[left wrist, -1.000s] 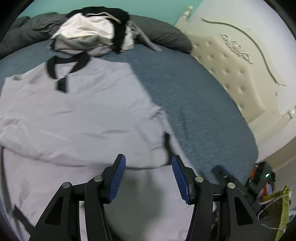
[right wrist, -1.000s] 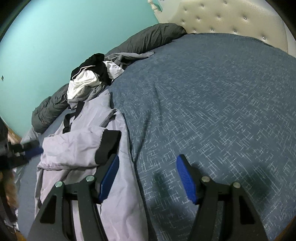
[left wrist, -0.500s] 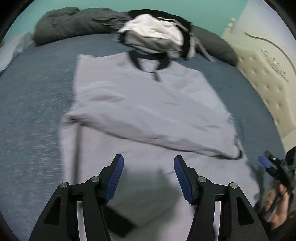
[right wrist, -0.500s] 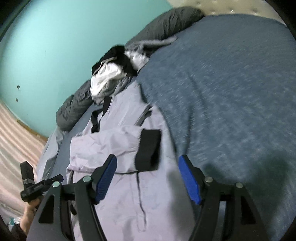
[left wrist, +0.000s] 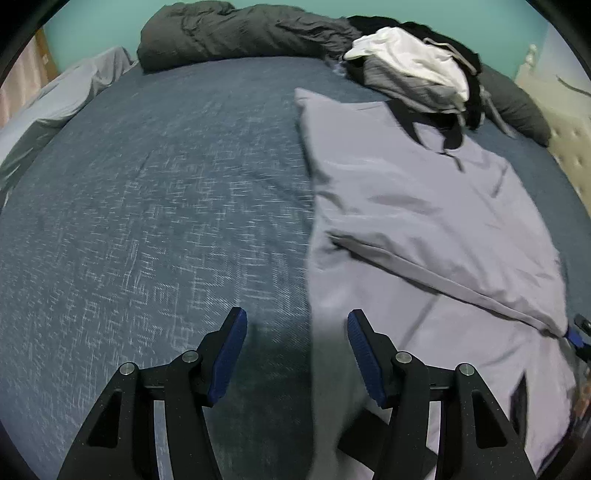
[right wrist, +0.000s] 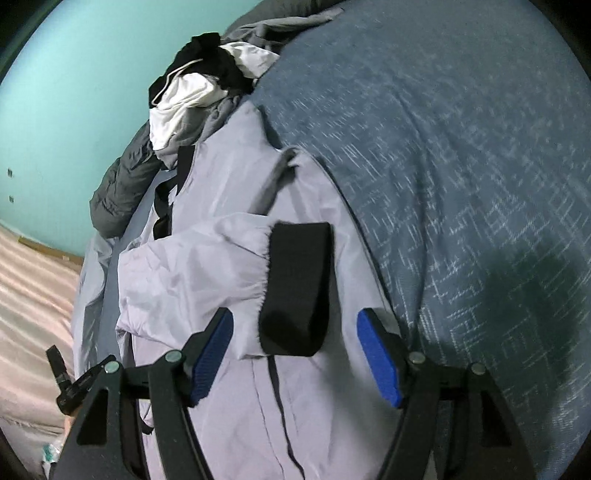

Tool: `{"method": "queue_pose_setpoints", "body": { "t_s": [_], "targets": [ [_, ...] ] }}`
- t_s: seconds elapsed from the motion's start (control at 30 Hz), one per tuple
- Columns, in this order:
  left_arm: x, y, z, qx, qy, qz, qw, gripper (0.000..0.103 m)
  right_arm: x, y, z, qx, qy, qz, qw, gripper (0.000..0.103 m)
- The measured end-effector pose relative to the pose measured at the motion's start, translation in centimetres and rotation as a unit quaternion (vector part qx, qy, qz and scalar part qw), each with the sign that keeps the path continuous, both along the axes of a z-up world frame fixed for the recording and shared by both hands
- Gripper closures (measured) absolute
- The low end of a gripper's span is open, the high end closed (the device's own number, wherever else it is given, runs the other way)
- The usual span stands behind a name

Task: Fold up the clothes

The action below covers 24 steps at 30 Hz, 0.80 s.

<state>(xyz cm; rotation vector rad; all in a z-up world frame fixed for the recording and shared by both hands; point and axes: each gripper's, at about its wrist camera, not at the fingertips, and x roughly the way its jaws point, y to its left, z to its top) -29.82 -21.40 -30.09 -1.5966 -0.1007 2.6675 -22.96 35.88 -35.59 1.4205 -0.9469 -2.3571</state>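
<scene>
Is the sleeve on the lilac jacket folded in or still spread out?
Folded in. The sleeve lies across the lilac jacket, its black cuff resting on the body, not out on the blue bedcover.

Blue bedspread (left wrist: 155, 206) fills the bed, a dark grey duvet (left wrist: 236, 33) bunched along its far edge. Teal wall (right wrist: 74, 92) behind, cream tufted headboard (left wrist: 570, 147) off to the side.

Teal wall (right wrist: 74, 92) behind blue-covered bed (left wrist: 147, 221).
</scene>
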Motion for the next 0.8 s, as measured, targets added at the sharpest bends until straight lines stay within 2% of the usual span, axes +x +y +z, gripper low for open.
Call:
{"method": "queue_pose_setpoints", "body": {
  "t_s": [0.13,0.17,0.2,0.23,0.27,0.3,0.37,0.4,0.53,0.73,0.8],
  "targets": [
    [-1.5,0.0,-0.7,-0.002,0.001,-0.001,1.0000,0.042,0.4,-0.2,-0.4,-0.004,0.006,0.006,1.000,0.035],
    [-1.8,0.1,-0.8,-0.001,0.002,-0.002,1.0000,0.045,0.4,-0.2,-0.3,-0.006,0.010,0.008,1.000,0.038],
    [-2.2,0.1,-1.0,0.000,0.002,-0.004,1.0000,0.049,0.4,-0.3,-0.3,-0.011,0.011,0.012,1.000,0.047],
    [-2.5,0.2,-1.1,0.001,0.003,-0.004,1.0000,0.061,0.4,-0.3,-0.3,-0.016,0.013,0.016,1.000,0.064],
    [-2.7,0.3,-1.2,0.001,0.002,-0.006,1.0000,0.072,0.3,-0.5,-0.3,-0.017,0.012,0.019,1.000,0.071],
    [-3.0,0.4,-1.3,0.001,0.001,-0.008,1.0000,0.077,0.3,-0.6,-0.4,-0.017,0.012,0.022,1.000,0.078],
    [-3.3,0.5,-1.4,-0.001,0.003,-0.013,0.9999,0.095,0.2,-0.9,-0.4,-0.014,0.014,0.030,0.999,0.086],
    [-3.3,0.6,-1.3,-0.004,0.006,-0.017,0.9998,0.100,0.1,-1.0,-0.4,-0.012,0.015,0.034,0.999,0.088],
    [-2.9,-0.2,-0.5,-0.001,0.026,-0.013,0.9996,0.101,0.2,-1.0,-0.2,-0.027,0.020,0.037,0.999,0.099],
    [-2.8,-1.3,-0.8,0.023,0.025,-0.002,0.9994,0.100,0.6,-2.3,0.7,-0.030,0.026,0.057,0.998,0.100],
    [-2.8,-1.6,-0.9,0.031,0.023,0.001,0.9993,0.096,0.7,-2.4,0.8,-0.030,0.022,0.059,0.998,0.100]
  ]
}}
